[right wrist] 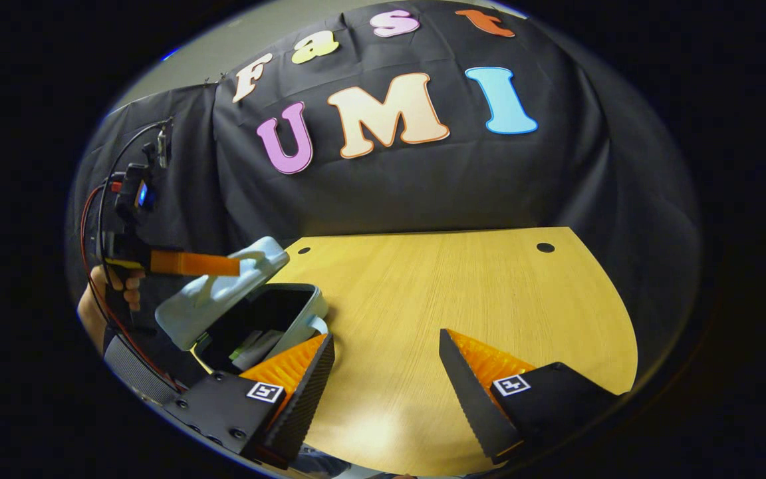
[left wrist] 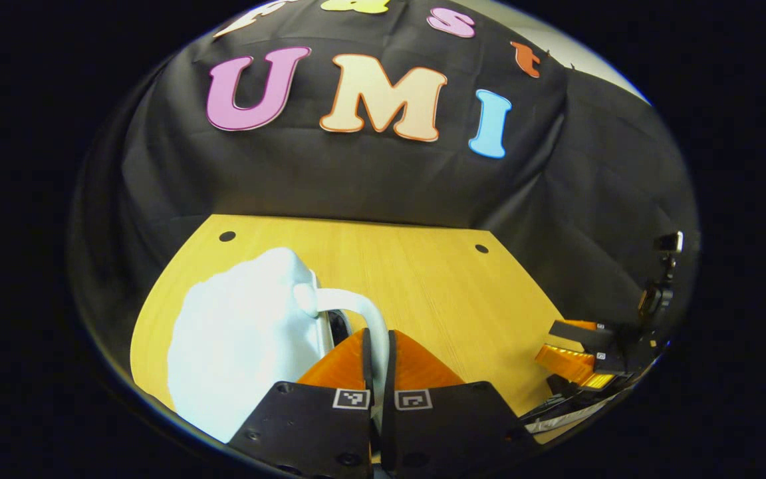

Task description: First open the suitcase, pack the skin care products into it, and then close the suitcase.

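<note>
- Pale wooden tabletop [right wrist: 463, 299] with dark holes near its far corners, black cloth wall behind
- Light-blue suitcase [right wrist: 237, 299] at the tabletop's left edge, lid tilted partly up, items dimly visible inside
- Left hand-held gripper [left wrist: 378, 346] clamped on the suitcase's white handle [left wrist: 356, 303]
- Right hand-held gripper [right wrist: 386, 349] spread wide over bare wood, just beside the suitcase

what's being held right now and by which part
The left gripper is shut on the suitcase handle, holding the suitcase lid partly raised. The right gripper is open and holds nothing.
</note>
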### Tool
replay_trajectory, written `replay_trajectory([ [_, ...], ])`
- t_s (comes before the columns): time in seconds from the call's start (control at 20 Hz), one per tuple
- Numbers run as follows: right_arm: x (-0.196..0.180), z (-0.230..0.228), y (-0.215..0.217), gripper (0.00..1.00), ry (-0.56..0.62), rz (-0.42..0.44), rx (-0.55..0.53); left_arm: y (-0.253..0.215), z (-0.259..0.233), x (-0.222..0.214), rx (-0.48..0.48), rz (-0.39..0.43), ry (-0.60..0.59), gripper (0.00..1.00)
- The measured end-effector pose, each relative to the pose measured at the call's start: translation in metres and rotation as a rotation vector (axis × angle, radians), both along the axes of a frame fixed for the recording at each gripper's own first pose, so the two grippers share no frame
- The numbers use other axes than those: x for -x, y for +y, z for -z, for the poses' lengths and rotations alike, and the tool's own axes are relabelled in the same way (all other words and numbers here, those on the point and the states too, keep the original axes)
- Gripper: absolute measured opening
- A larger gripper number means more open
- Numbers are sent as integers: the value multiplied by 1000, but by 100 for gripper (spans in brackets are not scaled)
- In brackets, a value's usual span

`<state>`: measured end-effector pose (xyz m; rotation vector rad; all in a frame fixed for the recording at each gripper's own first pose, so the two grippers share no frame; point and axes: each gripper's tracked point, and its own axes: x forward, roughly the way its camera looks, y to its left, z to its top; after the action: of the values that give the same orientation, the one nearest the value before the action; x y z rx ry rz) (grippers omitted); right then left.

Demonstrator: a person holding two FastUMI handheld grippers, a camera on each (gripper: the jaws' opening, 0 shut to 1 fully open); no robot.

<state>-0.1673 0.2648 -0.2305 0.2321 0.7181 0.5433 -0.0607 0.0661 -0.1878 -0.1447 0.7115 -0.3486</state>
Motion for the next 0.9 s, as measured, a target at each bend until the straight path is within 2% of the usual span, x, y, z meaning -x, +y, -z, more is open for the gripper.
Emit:
replay_trajectory([
  [0.15, -5, -3, -8, 98, -16, 15, 7, -16, 20, 4, -7, 18, 26, 1],
  [0.3, -7, -5, -11, 98, -26, 17, -1, -29, 37, 10, 2, -2, 65, 7],
  [0.4, -8, -8, -15, 98, -36, 4, -6, -36, 33, 9, -18, -13, 29, 10],
  [0.5, -11, -16, -20, 98, -55, -11, -18, -44, 18, 7, -20, -29, -10, 27],
  [0.55, -16, -24, -23, 98, -77, -15, -25, -47, 11, 4, -24, -39, -37, 49],
  [0.65, -30, -43, -28, 98, -134, -9, -37, -46, -9, 1, -51, -86, -106, 69],
  [0.8, -51, -89, -34, 98, -254, 42, -61, -22, -54, -4, -141, -226, -267, 80],
  [0.9, -69, -131, -40, 98, -374, 118, -76, -10, -91, -3, -191, -286, -392, 83],
])
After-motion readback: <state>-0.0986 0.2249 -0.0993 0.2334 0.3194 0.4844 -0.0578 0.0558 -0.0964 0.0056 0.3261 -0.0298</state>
